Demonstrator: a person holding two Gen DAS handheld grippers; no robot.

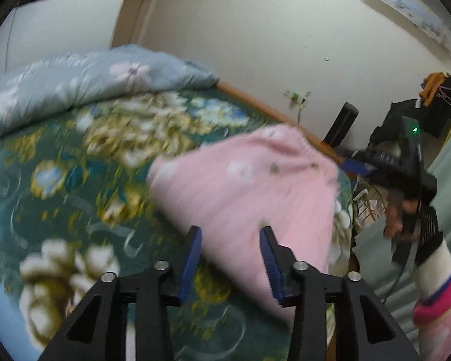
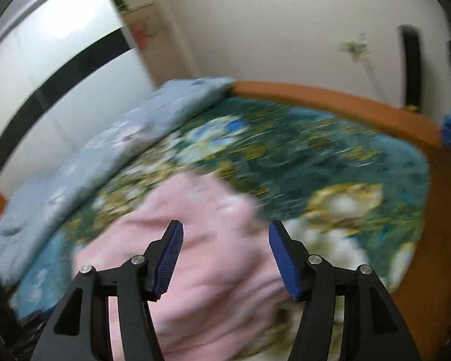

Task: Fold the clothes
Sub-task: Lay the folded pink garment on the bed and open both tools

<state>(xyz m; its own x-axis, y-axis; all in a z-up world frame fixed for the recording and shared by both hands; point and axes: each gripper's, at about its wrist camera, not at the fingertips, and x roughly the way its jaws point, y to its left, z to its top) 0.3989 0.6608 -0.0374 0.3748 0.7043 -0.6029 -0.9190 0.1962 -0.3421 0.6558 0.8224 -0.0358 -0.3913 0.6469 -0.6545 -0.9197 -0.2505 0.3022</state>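
Two wide-open claws over pink garment.

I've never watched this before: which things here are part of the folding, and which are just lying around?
Part of the job:
pink garment
left gripper
right gripper

Just there:
floral bedspread
blue quilt
orange bed frame

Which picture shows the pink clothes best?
The left wrist view: the pink garment lies nearly whole there, gathered edge visible, though blurred. The right wrist view shows the garment more smeared, partly hidden behind the fingers.
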